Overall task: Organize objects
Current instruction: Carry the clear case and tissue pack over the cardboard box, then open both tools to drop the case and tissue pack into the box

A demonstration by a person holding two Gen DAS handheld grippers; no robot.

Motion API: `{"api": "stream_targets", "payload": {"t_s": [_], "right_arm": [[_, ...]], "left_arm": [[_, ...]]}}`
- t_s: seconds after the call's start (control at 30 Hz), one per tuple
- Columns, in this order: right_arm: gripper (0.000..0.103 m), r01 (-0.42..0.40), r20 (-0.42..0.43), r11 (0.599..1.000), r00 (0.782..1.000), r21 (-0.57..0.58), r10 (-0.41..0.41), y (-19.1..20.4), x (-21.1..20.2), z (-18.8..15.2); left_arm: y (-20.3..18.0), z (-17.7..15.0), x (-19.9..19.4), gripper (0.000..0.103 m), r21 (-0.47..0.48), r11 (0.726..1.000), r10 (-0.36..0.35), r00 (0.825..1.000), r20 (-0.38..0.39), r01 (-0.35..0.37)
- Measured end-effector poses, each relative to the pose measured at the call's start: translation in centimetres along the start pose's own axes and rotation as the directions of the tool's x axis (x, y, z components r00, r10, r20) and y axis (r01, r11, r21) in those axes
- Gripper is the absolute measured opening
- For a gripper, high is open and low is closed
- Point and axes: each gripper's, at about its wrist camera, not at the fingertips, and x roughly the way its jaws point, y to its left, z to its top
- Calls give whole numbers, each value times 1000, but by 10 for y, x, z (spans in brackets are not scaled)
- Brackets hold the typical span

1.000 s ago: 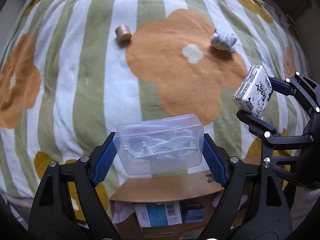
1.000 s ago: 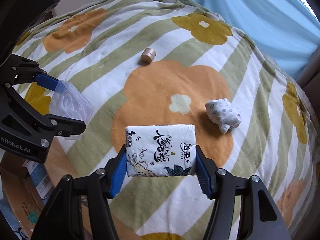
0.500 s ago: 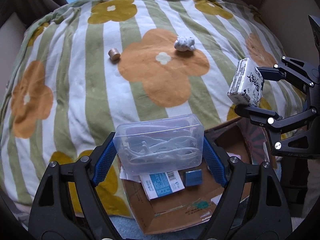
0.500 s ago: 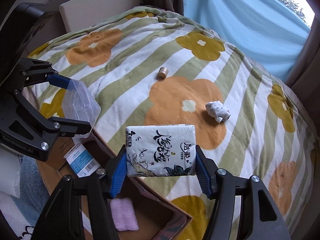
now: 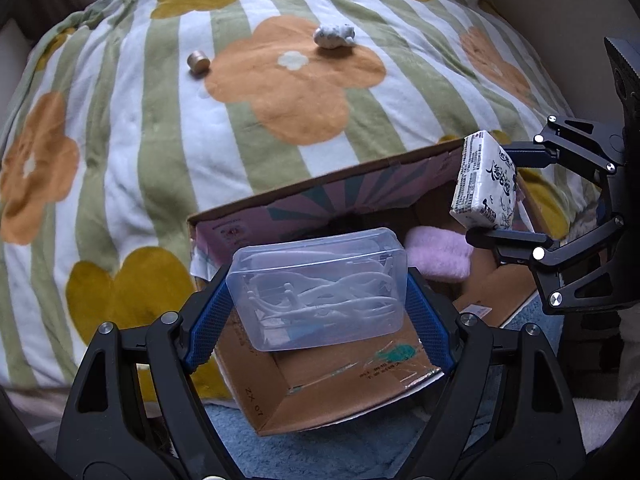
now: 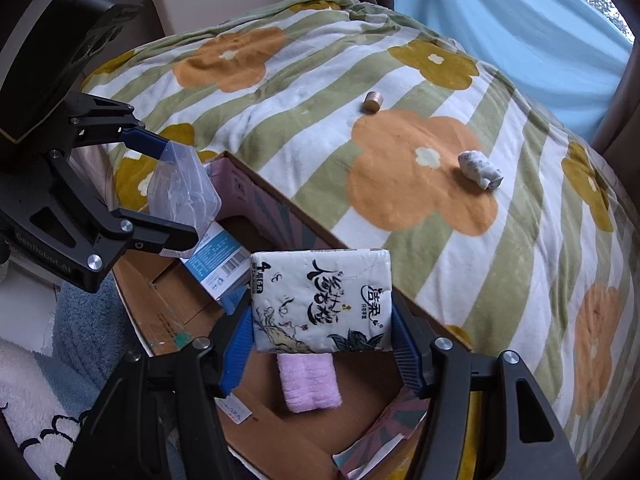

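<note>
Hovering over the open cardboard box [image 5: 280, 208], the left gripper [image 5: 318, 292] clamps a clear plastic case [image 5: 320, 286]; to its right, the right gripper [image 6: 322, 344] pinches a tissue pack [image 6: 320, 300] above a pink towel [image 6: 308, 382] inside.

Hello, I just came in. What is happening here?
A person is tidying things off a bed into a cardboard box. The left gripper holds a clear plastic box and the right gripper a tissue pack, both above the box. A small brown cylinder and a rolled sock remain on the blanket.
</note>
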Motion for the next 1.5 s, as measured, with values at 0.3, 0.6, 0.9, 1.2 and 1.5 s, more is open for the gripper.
{"api": "stream_targets", "payload": {"t_s": [0.3,0.6,0.9,1.2,1.5], "right_arm": [[58,-22,-57,999,998,27,24,8,23,-28],[58,-11,-66,999,998,50,14,8,23,-29],[68,-58,-79,994,995,96,66,6,29,-33],[102,-65,-74,992,995,108,73,6,29,-43],[102,-54,-65,992,996,118,62,4,26,-43]], "left_arm": [[-3,-25,21,81,-9,1000,-12,999,-40,12],[-12,-25,17,81,24,1000,10,1000,-22,-9],[-20,-27,18,103,68,996,56,998,23,-57],[-18,-33,12,103,62,998,15,998,61,-18],[-18,-35,1,103,44,999,-21,994,111,17]]}}
